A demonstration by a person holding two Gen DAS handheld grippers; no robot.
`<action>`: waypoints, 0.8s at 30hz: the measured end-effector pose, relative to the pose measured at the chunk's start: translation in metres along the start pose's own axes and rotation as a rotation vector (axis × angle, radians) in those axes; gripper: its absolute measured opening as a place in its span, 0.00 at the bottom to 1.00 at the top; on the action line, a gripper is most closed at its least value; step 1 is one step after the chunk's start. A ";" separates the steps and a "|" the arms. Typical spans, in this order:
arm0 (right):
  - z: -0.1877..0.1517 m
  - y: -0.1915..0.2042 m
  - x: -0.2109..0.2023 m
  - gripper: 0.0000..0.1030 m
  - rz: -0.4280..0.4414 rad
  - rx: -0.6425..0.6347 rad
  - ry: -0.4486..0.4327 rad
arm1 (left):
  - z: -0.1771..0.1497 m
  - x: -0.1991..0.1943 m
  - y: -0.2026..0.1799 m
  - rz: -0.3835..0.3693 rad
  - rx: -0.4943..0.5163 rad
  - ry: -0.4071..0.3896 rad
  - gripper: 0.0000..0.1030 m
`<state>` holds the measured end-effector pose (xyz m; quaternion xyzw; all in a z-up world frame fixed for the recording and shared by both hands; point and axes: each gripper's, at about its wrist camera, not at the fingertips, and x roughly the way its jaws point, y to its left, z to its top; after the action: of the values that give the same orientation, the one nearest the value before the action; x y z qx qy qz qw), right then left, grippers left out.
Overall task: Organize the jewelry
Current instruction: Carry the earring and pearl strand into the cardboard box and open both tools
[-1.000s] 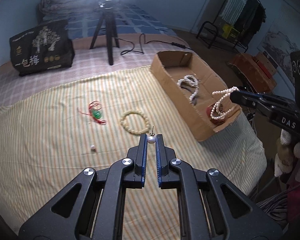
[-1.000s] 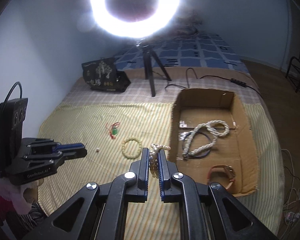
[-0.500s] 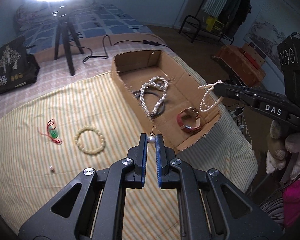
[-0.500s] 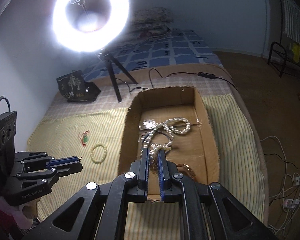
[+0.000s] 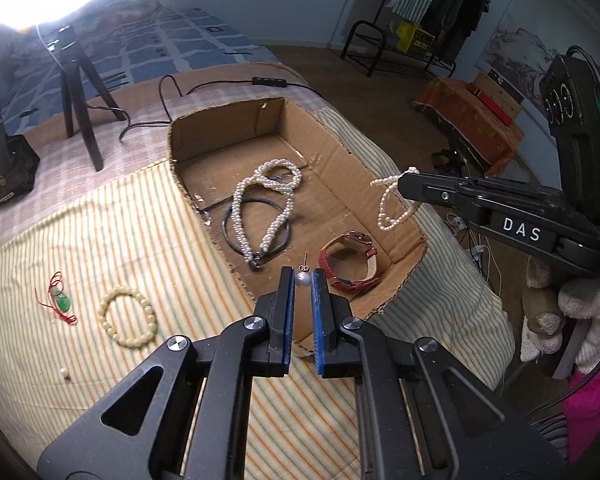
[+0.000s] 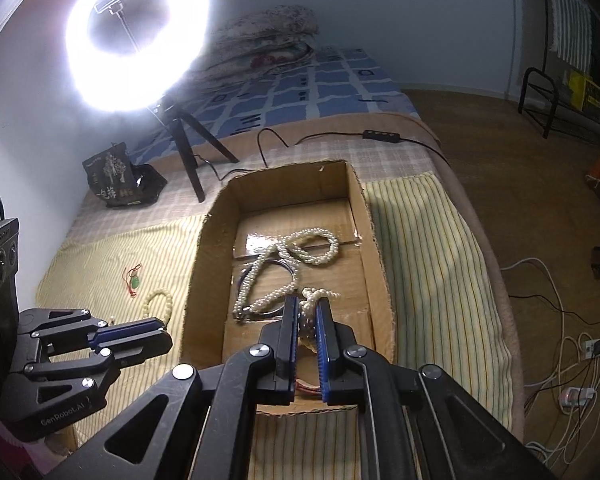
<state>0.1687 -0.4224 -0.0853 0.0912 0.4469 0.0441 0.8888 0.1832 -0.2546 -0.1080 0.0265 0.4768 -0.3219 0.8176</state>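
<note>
Claws first: the left claw [image 5: 302, 280] is clamped on a small pearl earring [image 5: 302, 278], its post sticking up between the tips, and the right claw [image 6: 307, 312] is clamped on a short pearl strand [image 6: 309, 308] that dangles in a loop off its tip. Big change over the last second is that both have swung across from the striped bedspread [image 5: 140, 380] to the cardboard box [image 5: 404, 256]. Now the earring hangs just over the box's near edge, right by the red watch [image 5: 350, 264], and the strand hangs above the box floor near its right wall. Already lying in the box: a long pearl necklace [image 5: 268, 204] over a dark cord. So I'd say both pieces are about ready to drop; nothing is released yet. Still out on the bedspread, toward its left edge: a cream bead bracelet [image 5: 127, 317], a green pendant on red string [image 5: 62, 302] and one tiny pearl [image 5: 63, 372].
</note>
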 end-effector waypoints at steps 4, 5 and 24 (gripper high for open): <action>0.000 -0.002 0.002 0.06 -0.001 0.000 0.007 | 0.001 0.003 -0.004 0.003 0.006 0.002 0.06; -0.001 -0.002 0.002 0.06 0.000 0.000 0.009 | 0.001 0.003 -0.005 0.005 0.009 0.002 0.06; 0.001 0.002 -0.003 0.78 -0.069 -0.032 -0.044 | -0.002 0.001 -0.011 0.064 0.062 -0.022 0.52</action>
<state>0.1675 -0.4212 -0.0816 0.0624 0.4294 0.0187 0.9007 0.1761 -0.2635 -0.1067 0.0633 0.4565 -0.3104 0.8314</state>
